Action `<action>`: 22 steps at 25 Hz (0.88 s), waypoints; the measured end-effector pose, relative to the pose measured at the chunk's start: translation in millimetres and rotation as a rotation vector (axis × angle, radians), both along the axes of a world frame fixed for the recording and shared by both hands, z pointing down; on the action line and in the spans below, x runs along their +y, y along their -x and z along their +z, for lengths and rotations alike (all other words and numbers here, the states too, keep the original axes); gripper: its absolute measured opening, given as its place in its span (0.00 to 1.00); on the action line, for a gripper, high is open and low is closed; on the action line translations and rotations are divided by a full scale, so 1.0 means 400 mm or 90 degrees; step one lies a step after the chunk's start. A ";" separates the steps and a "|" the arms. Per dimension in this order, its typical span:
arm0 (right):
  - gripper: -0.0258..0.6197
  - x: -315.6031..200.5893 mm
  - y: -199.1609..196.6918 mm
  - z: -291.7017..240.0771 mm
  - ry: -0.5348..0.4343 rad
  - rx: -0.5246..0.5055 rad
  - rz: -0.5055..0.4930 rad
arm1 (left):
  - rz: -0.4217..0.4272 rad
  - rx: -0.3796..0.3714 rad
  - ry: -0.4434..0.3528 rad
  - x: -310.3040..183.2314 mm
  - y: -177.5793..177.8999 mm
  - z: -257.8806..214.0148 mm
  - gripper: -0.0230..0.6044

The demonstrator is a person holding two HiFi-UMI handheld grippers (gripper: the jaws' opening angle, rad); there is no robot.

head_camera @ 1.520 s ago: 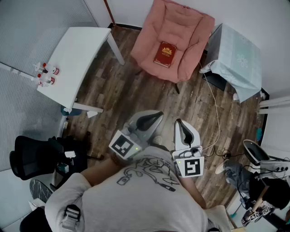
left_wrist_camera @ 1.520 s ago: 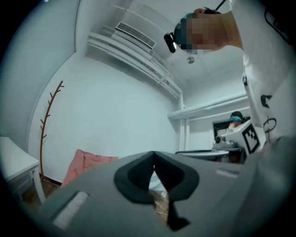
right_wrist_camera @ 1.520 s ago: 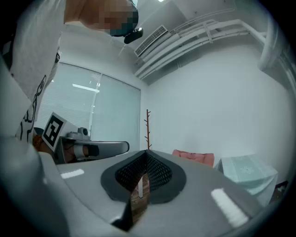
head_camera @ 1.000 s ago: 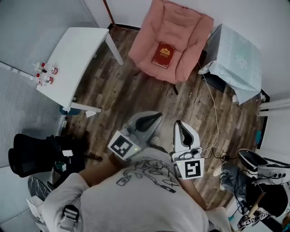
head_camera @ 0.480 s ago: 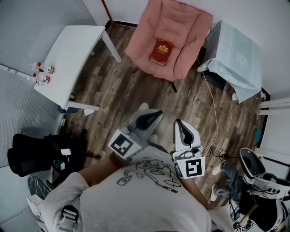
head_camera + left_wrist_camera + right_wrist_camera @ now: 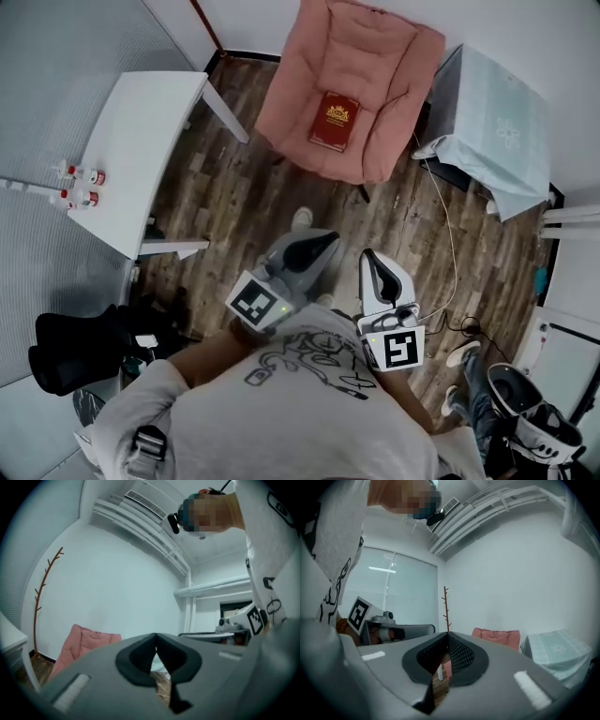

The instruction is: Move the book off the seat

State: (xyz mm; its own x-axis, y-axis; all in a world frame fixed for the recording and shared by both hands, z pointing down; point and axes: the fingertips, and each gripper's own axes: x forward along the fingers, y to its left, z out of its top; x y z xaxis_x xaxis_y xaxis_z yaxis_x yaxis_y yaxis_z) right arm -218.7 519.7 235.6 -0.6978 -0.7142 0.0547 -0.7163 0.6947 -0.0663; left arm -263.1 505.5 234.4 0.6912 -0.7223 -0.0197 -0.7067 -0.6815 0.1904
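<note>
- While the red book [image 6: 335, 121] is lying flat, cover up, in the middle of the pink armchair [image 6: 384, 56] seat, the person is standing well apart from it, with both tools pointing level toward the chair.
- The left gripper [image 6: 328, 241] is holding its jaws pressed together with nothing between them. The right gripper [image 6: 367, 254] is likewise clenched on nothing, its meshed pads meeting at the tip.
- The book is looking like a stiff hardback with a gilt emblem. It is probably fairly heavy for one pair of jaws, rigid along the spine, and perhaps a little slippery on its cover.
- A long edge is looking like the sensible place to take hold, pinching the whole block so the pages are not fanning open.
- The padded cushion is likely giving under pressure, which should be letting one jaw slide beneath the cover.
- Dark wood planking [image 6: 244, 202] is covering the floor between the person and the chair.
- A white table [image 6: 141, 131] carrying small bottles [image 6: 77, 186] is standing at the left, and a cloth-covered side table [image 6: 497, 117] is sitting just beside the chair at the right.
- A white cable [image 6: 448, 234] is trailing across the floor near the person's right side, so it may be posing a snag on the approach.
</note>
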 end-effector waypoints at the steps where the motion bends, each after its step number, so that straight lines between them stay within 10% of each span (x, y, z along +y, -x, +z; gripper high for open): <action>1: 0.05 -0.037 0.019 0.002 0.000 0.002 0.000 | -0.001 0.002 0.005 -0.040 0.022 0.005 0.04; 22: 0.05 -0.756 0.403 0.019 0.042 0.031 0.055 | 0.024 0.020 0.030 -0.749 0.426 0.031 0.06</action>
